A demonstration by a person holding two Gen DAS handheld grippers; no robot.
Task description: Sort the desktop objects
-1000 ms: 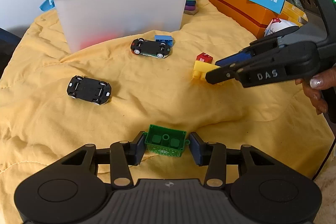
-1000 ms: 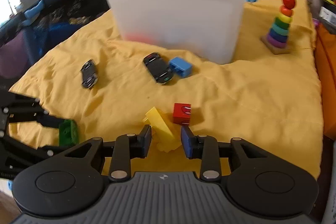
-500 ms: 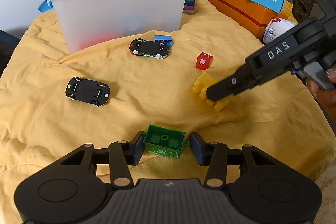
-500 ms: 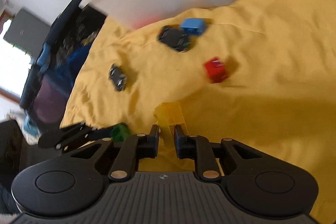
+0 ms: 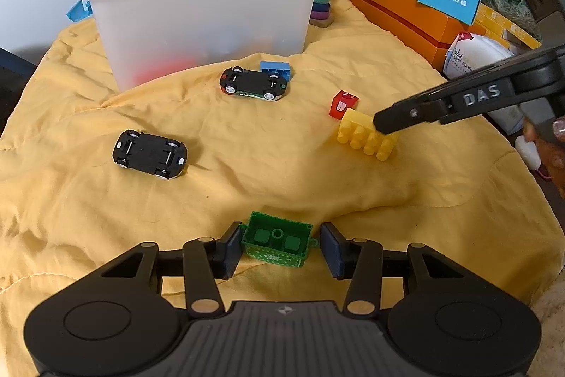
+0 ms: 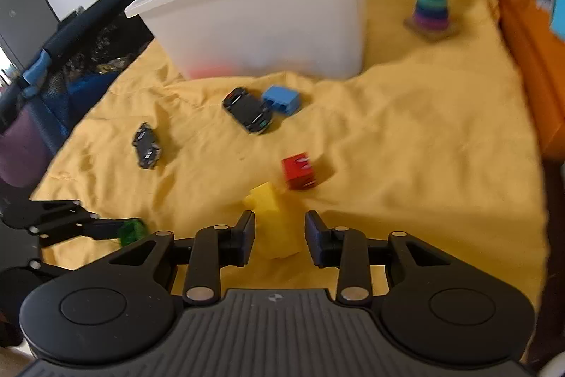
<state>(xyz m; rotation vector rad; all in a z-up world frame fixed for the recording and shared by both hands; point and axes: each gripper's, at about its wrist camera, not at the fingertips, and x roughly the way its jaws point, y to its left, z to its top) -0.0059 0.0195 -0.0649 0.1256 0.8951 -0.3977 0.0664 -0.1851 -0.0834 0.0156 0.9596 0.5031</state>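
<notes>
Left gripper (image 5: 280,244): jaws apart around green brick (image 5: 276,240), no firm squeeze | Right gripper (image 6: 279,237): jaws opening beside yellow brick (image 6: 277,221) on yellow cloth (image 5: 317,186) | Risk: either brick may tip or slide on soft folds, missing white bin (image 5: 208,9).

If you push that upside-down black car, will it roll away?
Probably not: the nearer black car lies wheels-up, so it would likely slide or snag on the wrinkled yellow cloth. It looks small and stiff, so likely light; flipped over, it might roll.
</notes>
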